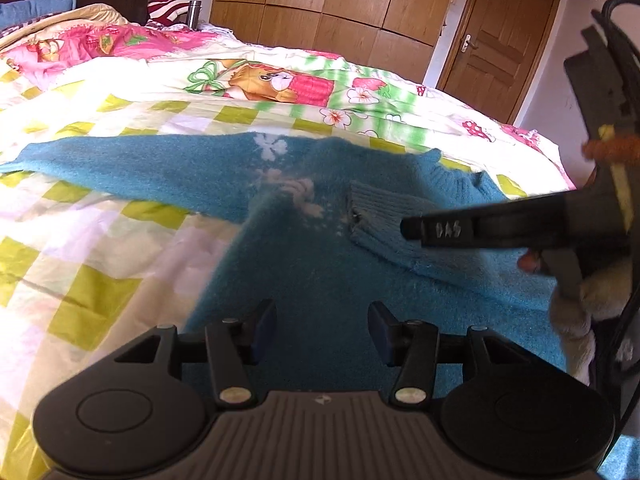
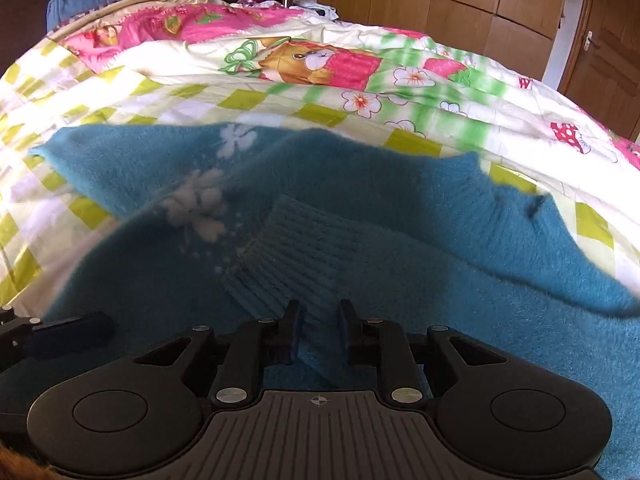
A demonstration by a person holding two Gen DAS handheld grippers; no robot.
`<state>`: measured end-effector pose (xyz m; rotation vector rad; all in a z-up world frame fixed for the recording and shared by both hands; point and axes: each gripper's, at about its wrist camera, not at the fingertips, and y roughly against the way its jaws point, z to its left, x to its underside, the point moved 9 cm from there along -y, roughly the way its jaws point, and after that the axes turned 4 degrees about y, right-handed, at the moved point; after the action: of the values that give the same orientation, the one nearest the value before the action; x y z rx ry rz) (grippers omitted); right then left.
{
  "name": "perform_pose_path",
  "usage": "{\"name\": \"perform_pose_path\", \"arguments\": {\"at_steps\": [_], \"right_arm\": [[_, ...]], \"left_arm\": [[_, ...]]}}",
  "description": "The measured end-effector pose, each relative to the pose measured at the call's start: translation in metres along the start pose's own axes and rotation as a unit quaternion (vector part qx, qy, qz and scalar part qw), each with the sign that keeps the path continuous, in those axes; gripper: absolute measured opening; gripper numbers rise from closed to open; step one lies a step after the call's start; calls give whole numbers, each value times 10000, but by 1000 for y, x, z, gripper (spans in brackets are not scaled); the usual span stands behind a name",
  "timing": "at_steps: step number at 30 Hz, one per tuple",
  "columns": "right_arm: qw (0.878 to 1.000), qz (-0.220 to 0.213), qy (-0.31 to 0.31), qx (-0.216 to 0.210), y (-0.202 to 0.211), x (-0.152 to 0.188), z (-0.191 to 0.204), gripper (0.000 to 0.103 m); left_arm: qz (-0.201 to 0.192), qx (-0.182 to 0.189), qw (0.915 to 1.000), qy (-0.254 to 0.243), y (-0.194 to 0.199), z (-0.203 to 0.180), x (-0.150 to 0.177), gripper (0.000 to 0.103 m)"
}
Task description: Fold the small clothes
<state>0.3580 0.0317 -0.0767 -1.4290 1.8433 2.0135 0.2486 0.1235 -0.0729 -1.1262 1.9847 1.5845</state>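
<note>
A small teal fuzzy sweater (image 1: 304, 256) with white flower patterns lies on the bed; it also fills the right wrist view (image 2: 400, 232). One sleeve stretches far left (image 1: 120, 164). The other sleeve is folded across the body, its ribbed cuff (image 2: 280, 264) lying on the chest. My left gripper (image 1: 322, 330) is open just above the sweater's body, holding nothing. My right gripper (image 2: 320, 330) has its jaws partly apart around the folded sleeve near the cuff; I cannot tell if they pinch it. In the left wrist view the right gripper (image 1: 416, 230) reaches in from the right.
The bed has a checked yellow-green and cartoon-print quilt (image 1: 120, 240). A metal flask (image 1: 194, 12) and striped cloth stand at the far side. Wooden wardrobes (image 1: 340, 4) and a door (image 1: 496, 44) are behind the bed.
</note>
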Motion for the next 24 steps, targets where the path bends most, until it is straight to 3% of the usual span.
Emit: {"name": "perform_pose_path", "arguments": {"at_steps": [3,7,14,17,20,23,24], "right_arm": [[9997,-228,11,31,25,-18,6,20],[9948,-657,747,-204,49,-64,53,25],[9640,-772,2332,-1019,1,-121,216,30],[9507,-886,2682,-1282,-21,-137,278,46],[9424,-1115,3006,-952,-48,-150,320,48],[9457,-993,3052,-507,-81,-157,335,42],[9492,-926,2988,-349,-91,-158,336,29]], "left_arm": [[-248,-67,9995,195,30,23,-1,64],[-491,-220,9968,591,56,60,-3,65],[-676,-715,9916,841,72,122,-6,65],[-644,-783,9894,1037,71,142,-2,65],[-581,-780,9879,1210,68,154,3,65],[-575,-819,9875,1214,69,157,6,65],[-587,-830,9876,1194,70,157,6,65]]}}
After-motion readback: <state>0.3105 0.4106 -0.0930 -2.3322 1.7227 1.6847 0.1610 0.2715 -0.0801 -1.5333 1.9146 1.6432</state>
